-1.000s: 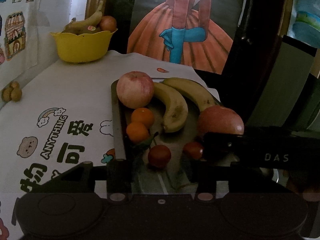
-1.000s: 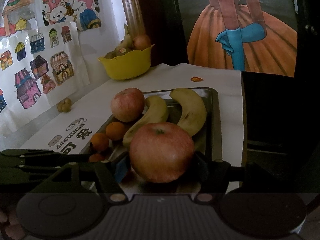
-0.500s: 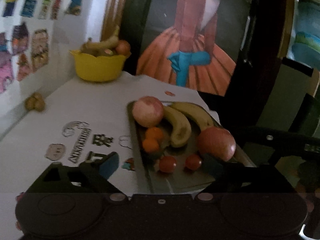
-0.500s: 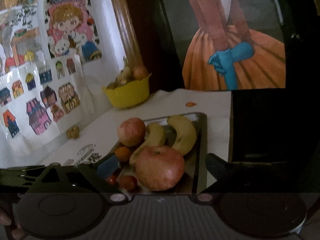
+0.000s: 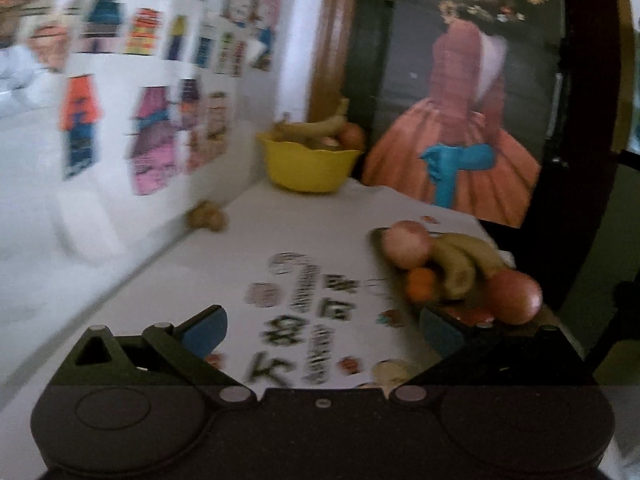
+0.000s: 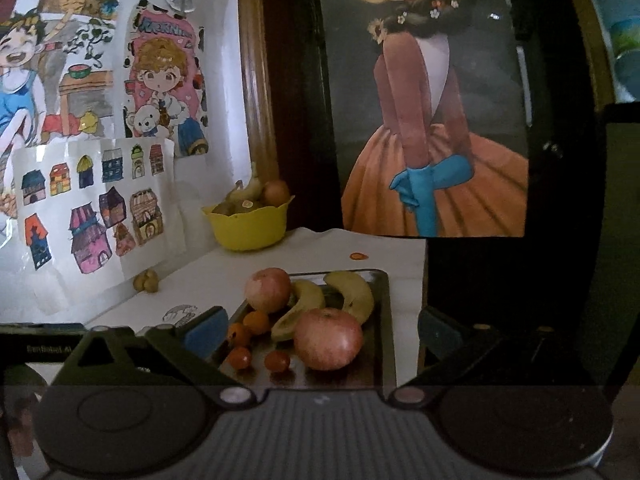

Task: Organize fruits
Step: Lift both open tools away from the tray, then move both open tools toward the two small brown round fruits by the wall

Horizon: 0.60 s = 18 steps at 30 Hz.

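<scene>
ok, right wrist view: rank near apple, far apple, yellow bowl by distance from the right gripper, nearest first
1. Near apple: on the tray's near part, just ahead of the open right gripper, slightly right of centre.
2. Far apple: at the tray's far left corner, beside the bananas.
3. Yellow bowl: at the back of the table by the wall, left of centre.

The left wrist view is motion-blurred: the print on the desk cloth (image 5: 312, 312) cannot be read. There the tray (image 5: 378, 236) is mostly hidden behind fruit and the right finger (image 5: 444, 328). In the right wrist view, the fruit in the far yellow bowl (image 6: 250, 228) is too small to sort out.
</scene>
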{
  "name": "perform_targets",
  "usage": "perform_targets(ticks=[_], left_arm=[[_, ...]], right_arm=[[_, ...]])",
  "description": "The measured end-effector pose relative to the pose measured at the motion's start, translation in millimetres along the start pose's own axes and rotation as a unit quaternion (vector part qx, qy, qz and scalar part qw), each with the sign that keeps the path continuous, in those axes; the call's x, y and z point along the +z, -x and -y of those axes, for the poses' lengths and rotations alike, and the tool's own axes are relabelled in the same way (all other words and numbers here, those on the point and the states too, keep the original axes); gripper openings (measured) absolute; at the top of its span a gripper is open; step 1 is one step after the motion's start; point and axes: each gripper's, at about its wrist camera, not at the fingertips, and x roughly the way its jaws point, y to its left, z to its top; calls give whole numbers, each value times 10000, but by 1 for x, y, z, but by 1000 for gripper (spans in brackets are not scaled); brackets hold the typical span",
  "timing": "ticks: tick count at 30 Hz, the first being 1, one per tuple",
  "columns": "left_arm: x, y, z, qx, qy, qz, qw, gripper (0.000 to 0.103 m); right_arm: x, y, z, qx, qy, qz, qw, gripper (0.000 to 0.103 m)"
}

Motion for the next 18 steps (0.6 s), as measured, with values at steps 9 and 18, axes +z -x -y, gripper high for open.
perform_targets(ticks=[9,18], left_arm=[[-29,42,-50,692,345,5,9970,102],[-53,86,-72,1213,517,-52,9913,102]], right_arm=[[-20,15,-31,79,200,-328,9992,103],[-45,38,-79,524,234,-609,9965,103]])
